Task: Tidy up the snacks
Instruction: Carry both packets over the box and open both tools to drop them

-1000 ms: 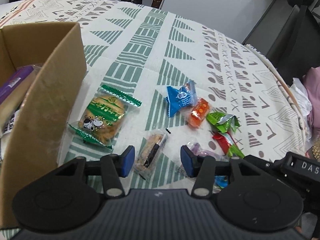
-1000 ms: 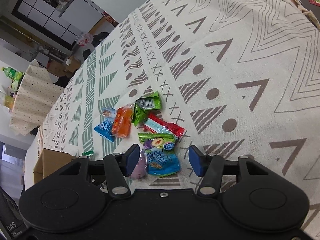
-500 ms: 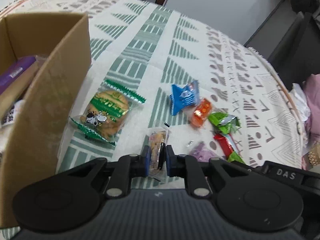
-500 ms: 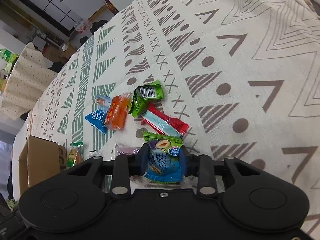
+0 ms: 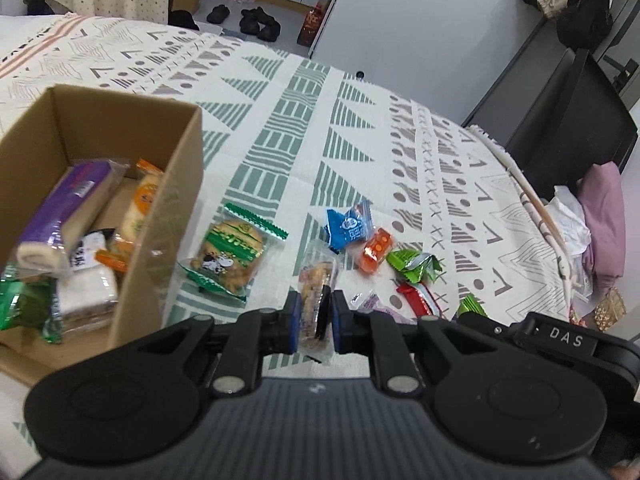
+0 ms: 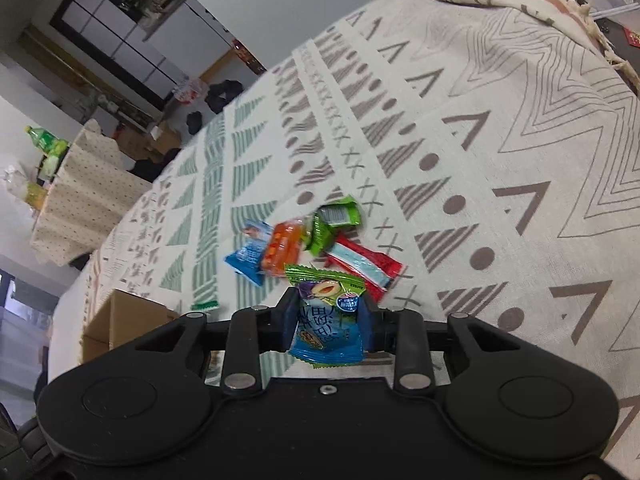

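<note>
My left gripper (image 5: pixel 315 320) is shut on a clear-wrapped snack bar (image 5: pixel 316 292) and holds it above the patterned cloth, right of the cardboard box (image 5: pixel 176 184) that holds several snacks. My right gripper (image 6: pixel 327 326) is shut on a blue and green plum snack packet (image 6: pixel 326 320), lifted off the cloth. On the cloth lie a green cookie packet (image 5: pixel 230 254), a blue packet (image 5: pixel 348 228), an orange packet (image 5: pixel 374 250), a green packet (image 5: pixel 414 264) and a red packet (image 5: pixel 416 296). The same loose pile shows in the right wrist view, with the red packet (image 6: pixel 364 266) nearest.
The box also shows in the right wrist view (image 6: pixel 120 320) at lower left. The patterned cloth (image 5: pixel 360 140) covers the table. A dark chair (image 5: pixel 572 112) and a pink bag (image 5: pixel 604 220) stand past the table's right edge.
Both grippers went from open to shut, each on its snack, and have lifted them off the cloth. The left gripper's view now looks down into the box.
</note>
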A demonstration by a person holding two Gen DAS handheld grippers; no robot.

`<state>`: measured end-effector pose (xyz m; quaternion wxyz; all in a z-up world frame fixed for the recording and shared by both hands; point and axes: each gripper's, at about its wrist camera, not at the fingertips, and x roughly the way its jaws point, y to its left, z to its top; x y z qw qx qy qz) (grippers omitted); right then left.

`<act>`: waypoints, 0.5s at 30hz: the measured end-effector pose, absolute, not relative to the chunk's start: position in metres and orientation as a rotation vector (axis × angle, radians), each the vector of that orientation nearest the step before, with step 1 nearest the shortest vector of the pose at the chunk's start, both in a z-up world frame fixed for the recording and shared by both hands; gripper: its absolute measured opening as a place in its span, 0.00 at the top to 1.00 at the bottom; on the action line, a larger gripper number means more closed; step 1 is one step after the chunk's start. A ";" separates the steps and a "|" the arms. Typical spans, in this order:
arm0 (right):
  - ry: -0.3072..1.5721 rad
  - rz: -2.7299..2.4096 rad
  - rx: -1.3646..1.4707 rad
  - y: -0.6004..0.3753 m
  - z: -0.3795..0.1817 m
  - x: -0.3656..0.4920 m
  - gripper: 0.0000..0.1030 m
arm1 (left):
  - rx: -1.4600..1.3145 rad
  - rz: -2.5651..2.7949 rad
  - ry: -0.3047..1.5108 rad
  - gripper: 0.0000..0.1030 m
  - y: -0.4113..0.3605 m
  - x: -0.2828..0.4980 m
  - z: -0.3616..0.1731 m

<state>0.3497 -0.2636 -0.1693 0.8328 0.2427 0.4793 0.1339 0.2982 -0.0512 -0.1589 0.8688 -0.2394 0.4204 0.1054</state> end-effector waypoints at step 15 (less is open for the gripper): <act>0.875 0.461 0.553 -0.236 -0.127 0.316 0.70 | -0.522 0.275 0.770 0.86 -0.015 0.253 -0.104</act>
